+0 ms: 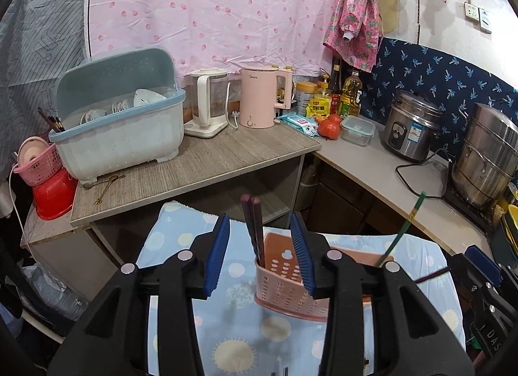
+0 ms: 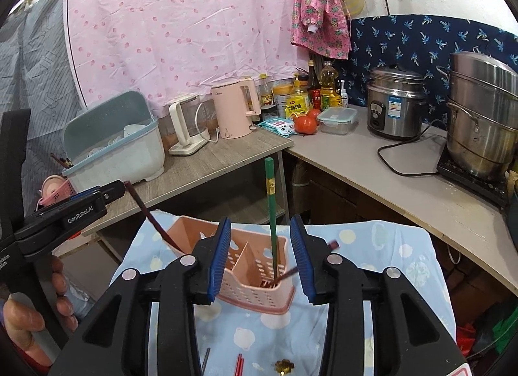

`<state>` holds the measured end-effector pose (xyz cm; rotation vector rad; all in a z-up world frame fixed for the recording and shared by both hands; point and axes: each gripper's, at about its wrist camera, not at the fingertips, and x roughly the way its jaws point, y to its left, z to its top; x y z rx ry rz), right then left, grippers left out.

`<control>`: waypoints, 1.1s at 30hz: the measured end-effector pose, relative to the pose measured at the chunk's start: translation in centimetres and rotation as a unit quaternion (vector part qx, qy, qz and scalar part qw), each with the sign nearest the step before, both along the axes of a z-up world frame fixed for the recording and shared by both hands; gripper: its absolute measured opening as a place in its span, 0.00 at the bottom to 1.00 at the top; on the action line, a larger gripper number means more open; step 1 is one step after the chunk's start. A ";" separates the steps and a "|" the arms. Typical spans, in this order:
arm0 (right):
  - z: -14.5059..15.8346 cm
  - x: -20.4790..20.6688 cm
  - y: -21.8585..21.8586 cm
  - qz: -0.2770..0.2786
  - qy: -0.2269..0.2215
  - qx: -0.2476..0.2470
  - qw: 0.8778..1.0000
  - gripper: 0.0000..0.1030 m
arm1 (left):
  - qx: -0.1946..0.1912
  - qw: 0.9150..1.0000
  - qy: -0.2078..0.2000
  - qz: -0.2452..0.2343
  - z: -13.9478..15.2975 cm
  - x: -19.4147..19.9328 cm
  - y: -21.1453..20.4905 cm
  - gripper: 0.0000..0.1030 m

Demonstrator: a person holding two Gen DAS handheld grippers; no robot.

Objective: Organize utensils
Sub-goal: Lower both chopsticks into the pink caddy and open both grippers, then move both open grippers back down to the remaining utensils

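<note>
A pink perforated utensil holder [image 1: 285,282] [image 2: 255,266] stands on a blue patterned cloth [image 1: 233,337] [image 2: 382,256]. Dark red chopsticks [image 1: 254,230] [image 2: 152,217] stand in its left compartment. A green chopstick [image 2: 271,214] [image 1: 401,230] and a dark red one [image 2: 288,274] stand in the right compartment. My left gripper [image 1: 260,253] is open and empty, its fingers either side of the red chopsticks. My right gripper [image 2: 260,254] is open and empty, straddling the green chopstick. Loose red chopsticks [image 2: 239,364] and a gold utensil [image 2: 284,366] lie on the cloth below.
A wooden table [image 1: 207,162] holds a blue dish rack [image 1: 119,117], a blender jug [image 1: 207,104] and a pink kettle [image 1: 262,100]. Gold forks [image 1: 106,181] lie by the rack. The counter [image 2: 388,175] holds a rice cooker [image 2: 393,107], steel pots [image 2: 482,110], tomatoes and bottles.
</note>
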<state>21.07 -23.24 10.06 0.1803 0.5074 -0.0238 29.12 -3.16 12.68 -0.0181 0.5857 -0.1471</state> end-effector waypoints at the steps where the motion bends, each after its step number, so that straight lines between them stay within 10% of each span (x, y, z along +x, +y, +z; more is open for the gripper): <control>1: 0.0 -0.5 0.0 0.001 0.000 0.001 1.000 0.36 | 0.000 1.000 0.000 -0.001 0.0 -0.4 0.1 0.36; 14: -0.8 -8.3 0.3 0.009 -0.002 0.007 1.000 0.36 | -0.008 1.000 0.019 -0.003 -1.5 -7.6 2.3 0.36; 33: -11.4 -17.4 4.4 0.031 0.114 -0.028 0.993 0.36 | 0.014 0.988 0.155 -0.013 -13.4 -16.8 4.3 0.36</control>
